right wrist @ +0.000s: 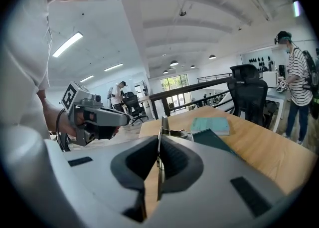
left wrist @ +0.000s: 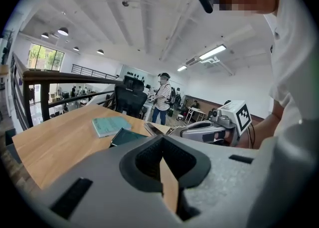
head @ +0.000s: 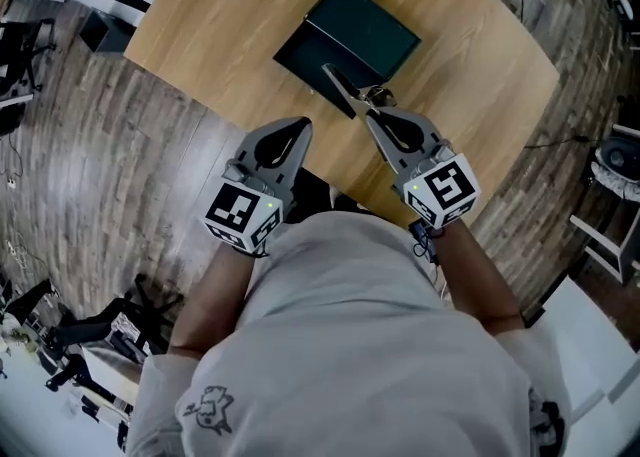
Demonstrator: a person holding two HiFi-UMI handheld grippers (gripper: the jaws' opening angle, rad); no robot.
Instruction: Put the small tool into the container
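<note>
One slim, silvery small tool is clamped by the right hand-held gripper at the dark container; the left hand-held gripper is shut.

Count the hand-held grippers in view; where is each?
2. The left hand-held gripper is shut and empty at the near edge of the table; the right hand-held gripper is over it, shut on the small tool by the container.

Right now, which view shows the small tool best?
Head view: the small tool shows full length in the right gripper, near the container. Right gripper view shows it edge-on; left gripper view, tiny.
</note>
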